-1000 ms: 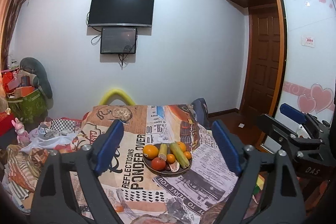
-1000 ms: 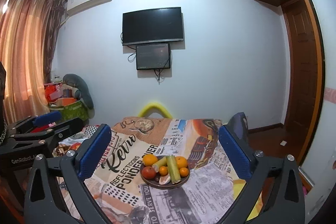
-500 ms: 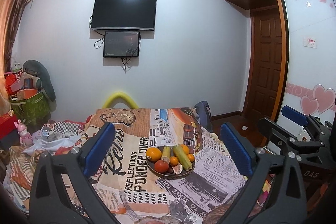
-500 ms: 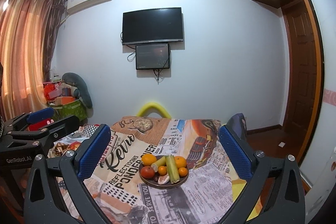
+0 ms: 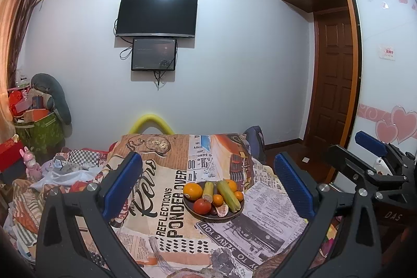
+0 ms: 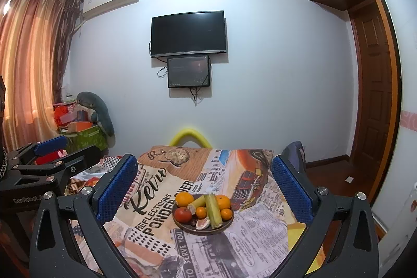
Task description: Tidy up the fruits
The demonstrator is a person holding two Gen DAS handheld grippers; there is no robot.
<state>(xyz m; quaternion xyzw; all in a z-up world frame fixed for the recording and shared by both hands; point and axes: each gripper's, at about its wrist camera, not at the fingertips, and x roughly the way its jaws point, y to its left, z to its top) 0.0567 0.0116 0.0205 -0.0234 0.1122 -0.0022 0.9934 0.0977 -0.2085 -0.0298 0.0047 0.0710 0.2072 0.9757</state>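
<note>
**Op A:** From the left wrist camera I have my left gripper (image 5: 208,186) spread wide, blue pads apart, nothing between them. It hangs above the near end of the surface (image 5: 166,202) covered in the newspaper-print cloth, well short of the fruit.

**Op B:** Same on my side. My right gripper (image 6: 204,188) is released too, its blue pads (image 6: 117,189) wide apart and empty. I can see your gripper off at my left edge.

**Op A:** And yours shows at my right edge. The task's things are all together: a round dark wooden plate (image 5: 229,216) sits on the cloth, roughly mid-surface.

**Op B:** I see that plate (image 6: 187,227) framed between my two pads, but farther away, not touching them. On it I count a large orange (image 6: 184,199) at the back left, a red tomato-like fruit (image 6: 183,214) in front of it, and a long pale green stalk piece (image 6: 213,210) lying front to back across the middle.

**Op A:** Agreed. I also have a shorter yellow-green piece (image 5: 208,191) beside the large orange, a small tangerine (image 5: 218,199) in the centre, and more orange fruit on the far right side.

**Op B:** There is something small and dark near the plate's front; I can't tell what it is.

**Op A:** On the far wall hangs a black television (image 5: 156,15), with a smaller dark screen just below.
</note>
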